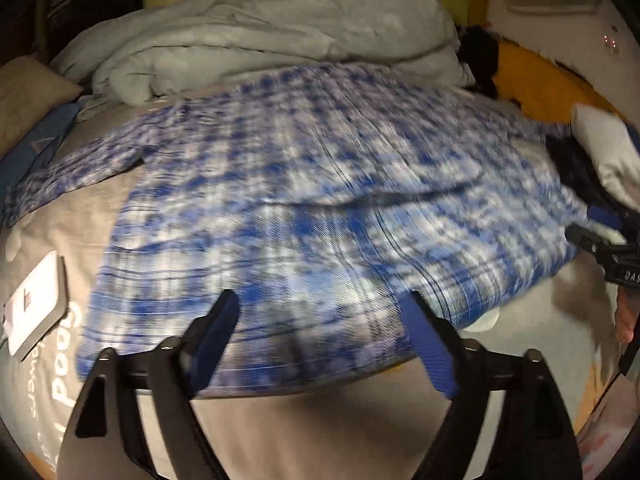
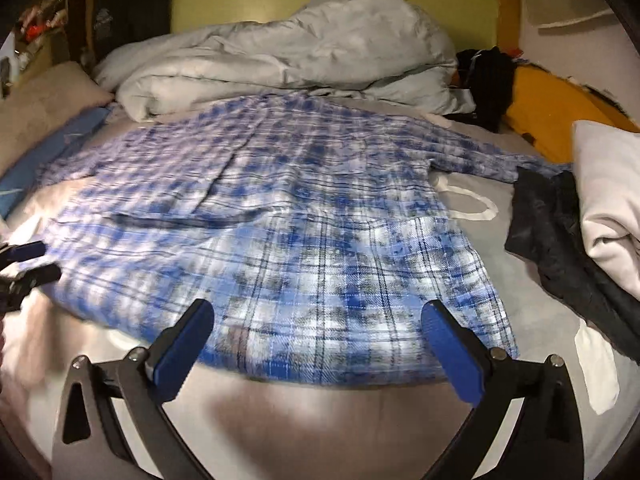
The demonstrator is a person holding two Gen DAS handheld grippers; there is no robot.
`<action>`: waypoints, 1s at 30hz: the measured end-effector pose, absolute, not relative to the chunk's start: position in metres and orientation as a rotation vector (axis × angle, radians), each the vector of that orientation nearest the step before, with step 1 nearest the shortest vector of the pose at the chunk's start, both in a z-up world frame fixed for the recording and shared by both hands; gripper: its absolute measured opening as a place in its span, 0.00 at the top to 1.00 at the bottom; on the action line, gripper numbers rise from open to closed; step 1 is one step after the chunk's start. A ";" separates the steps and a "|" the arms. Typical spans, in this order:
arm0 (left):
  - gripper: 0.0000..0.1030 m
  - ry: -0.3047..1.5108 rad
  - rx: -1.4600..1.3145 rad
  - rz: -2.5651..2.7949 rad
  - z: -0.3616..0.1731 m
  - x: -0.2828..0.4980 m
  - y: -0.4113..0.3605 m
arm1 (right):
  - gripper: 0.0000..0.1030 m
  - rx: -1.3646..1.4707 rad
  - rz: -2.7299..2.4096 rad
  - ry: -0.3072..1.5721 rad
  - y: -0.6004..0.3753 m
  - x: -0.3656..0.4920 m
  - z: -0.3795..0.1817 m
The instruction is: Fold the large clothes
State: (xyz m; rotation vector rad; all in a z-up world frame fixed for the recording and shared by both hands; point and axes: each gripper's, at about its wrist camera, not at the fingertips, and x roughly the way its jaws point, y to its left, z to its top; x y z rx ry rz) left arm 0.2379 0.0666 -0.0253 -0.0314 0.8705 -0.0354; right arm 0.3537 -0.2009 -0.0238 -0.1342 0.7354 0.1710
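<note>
A large blue-and-white plaid flannel shirt (image 2: pixel 280 232) lies spread flat across the middle of the bed (image 2: pixel 304 420), its woven check softened by motion blur, one long sleeve reaching out to the right side and a shallow fold crossing its body. Behind the shirt, against the pale green headboard, a pale grey quilted duvet (image 2: pixel 280 60) is heaped in thick, rounded rolls. To the right of the shirt sit a crumpled black garment (image 2: pixel 560 248) (dull, slightly shiny fabric), a folded white cloth (image 2: pixel 608 208) and a mustard-yellow cloth (image 2: pixel 552 112). To the left of the shirt, seen from the left wrist camera, a flat white rectangular device (image 1: pixel 36 304) rests on the smooth grey bedsheet beside printed lettering. The left tool (image 1: pixel 320 316) hovers over the shirt's near hem with its ribbed blue-padded fingers (image 1: pixel 430 344) spread wide, gripping nothing. The right tool (image 2: pixel 318 320) hangs likewise above the near hem, its fingers (image 2: pixel 184 344) spread apart and empty. The right tool also shows at the right edge of the left wrist view (image 1: pixel 608 252).
</note>
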 end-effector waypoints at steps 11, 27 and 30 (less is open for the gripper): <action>0.00 0.959 -0.031 0.001 -0.069 0.253 0.058 | 0.00 -0.126 0.196 0.958 -0.186 0.379 -0.063; 0.58 1.005 -0.173 -0.107 -0.038 0.305 0.061 | 0.02 -0.012 0.132 0.897 -0.214 0.402 -0.026; 0.57 1.017 -0.112 -0.099 -0.041 0.327 0.047 | 0.05 -0.040 0.116 0.893 -0.213 0.402 -0.026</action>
